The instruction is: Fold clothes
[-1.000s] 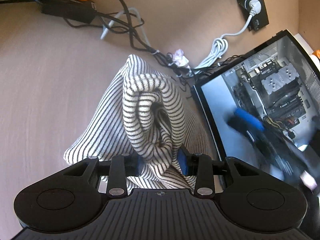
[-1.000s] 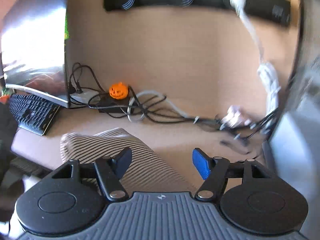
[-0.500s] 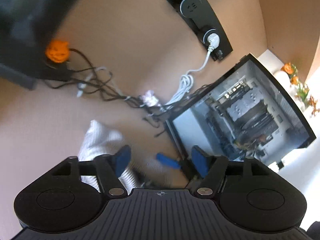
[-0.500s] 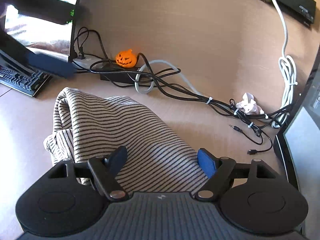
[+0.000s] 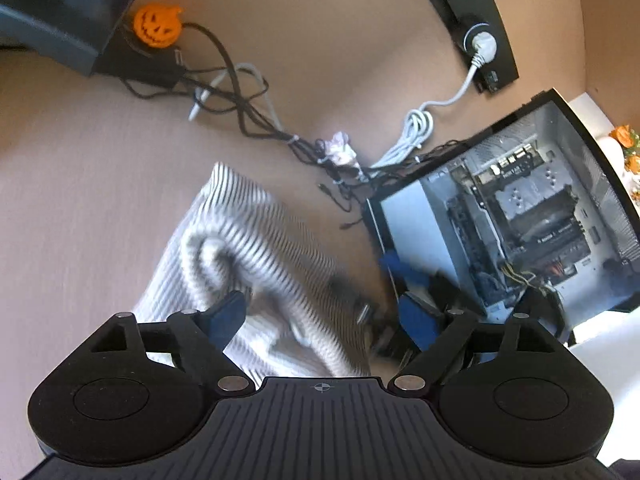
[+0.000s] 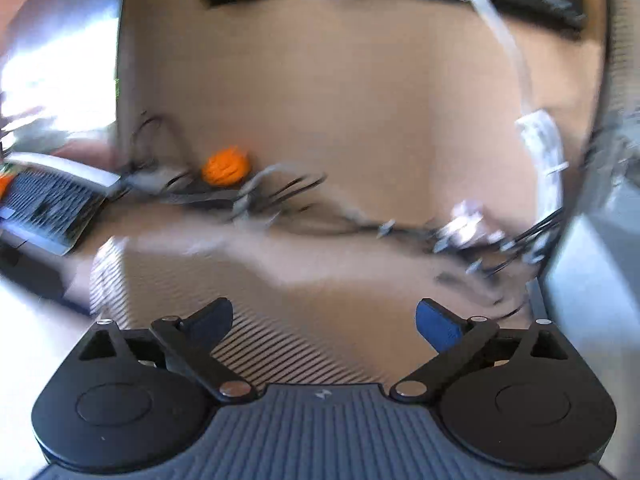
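A black-and-white striped garment (image 5: 256,264) lies bunched on the tan desk, blurred by motion. My left gripper (image 5: 320,314) hangs just above its near end. Its jaws are opening, the cloth lies below the gap, and neither blue pad presses on it. To the right of the garment the right gripper's blurred blue fingers (image 5: 396,266) show in front of the computer case. In the right wrist view the striped garment (image 6: 280,344) spreads under my right gripper (image 6: 324,320). Its jaws are opening wide and hold nothing.
An open computer case (image 5: 520,216) with a glass side stands at the right. Tangled cables (image 5: 248,112), an orange pumpkin figure (image 5: 157,26) and crumpled paper (image 5: 340,150) lie behind the garment. A black socket strip (image 5: 472,20) is on the wall, with a keyboard (image 6: 48,204) far left.
My left gripper let go of the rolled striped garment, spread its jaws and rose. The garment slumped onto the desk. My right gripper's jaws widened and its view blurred with motion.
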`<action>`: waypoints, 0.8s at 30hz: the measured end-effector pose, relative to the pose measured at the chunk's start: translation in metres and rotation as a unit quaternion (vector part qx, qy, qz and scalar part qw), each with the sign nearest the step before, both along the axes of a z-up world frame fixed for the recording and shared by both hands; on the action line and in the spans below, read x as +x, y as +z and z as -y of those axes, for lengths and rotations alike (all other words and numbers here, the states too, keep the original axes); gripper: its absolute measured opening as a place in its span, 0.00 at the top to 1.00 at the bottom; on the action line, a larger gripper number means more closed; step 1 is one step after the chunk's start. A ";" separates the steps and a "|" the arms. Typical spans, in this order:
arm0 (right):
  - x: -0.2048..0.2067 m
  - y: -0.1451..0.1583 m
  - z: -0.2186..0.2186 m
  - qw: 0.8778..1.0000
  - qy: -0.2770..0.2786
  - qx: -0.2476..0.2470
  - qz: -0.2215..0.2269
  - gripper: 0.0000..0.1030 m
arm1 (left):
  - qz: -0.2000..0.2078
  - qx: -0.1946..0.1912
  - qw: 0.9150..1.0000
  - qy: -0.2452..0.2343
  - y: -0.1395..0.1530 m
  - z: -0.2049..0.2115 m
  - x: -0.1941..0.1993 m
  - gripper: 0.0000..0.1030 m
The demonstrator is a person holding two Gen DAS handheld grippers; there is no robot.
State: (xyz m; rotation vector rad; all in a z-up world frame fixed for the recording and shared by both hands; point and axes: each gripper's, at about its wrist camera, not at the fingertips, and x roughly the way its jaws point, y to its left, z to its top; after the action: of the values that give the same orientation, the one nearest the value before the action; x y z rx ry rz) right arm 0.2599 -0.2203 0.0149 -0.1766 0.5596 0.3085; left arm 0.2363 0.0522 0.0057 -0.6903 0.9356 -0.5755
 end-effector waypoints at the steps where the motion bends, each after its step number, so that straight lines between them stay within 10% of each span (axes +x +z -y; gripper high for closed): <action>1: 0.007 -0.004 0.001 1.000 -0.020 -0.019 0.006 0.04 | -0.009 -0.002 1.000 0.001 -0.005 0.002 0.000 0.14; 6: 0.020 -0.044 -0.008 0.992 -0.049 -0.111 -0.017 0.05 | -0.054 0.002 0.998 0.016 -0.029 0.008 0.010 0.14; 15: -0.057 -0.044 -0.010 0.994 -0.049 -0.090 -0.044 0.05 | -0.039 0.038 0.998 0.041 -0.026 -0.016 0.014 0.11; 24: -0.114 -0.025 -0.026 0.992 0.078 -0.060 -0.075 0.03 | -0.011 0.105 0.994 0.039 -0.013 -0.034 -0.010 0.09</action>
State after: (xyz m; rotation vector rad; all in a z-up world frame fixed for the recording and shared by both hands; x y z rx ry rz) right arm 0.1454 -0.1945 -0.0102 -0.3171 0.7165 0.4433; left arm 0.2262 0.0866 -0.0071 -0.5428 0.9694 -0.3951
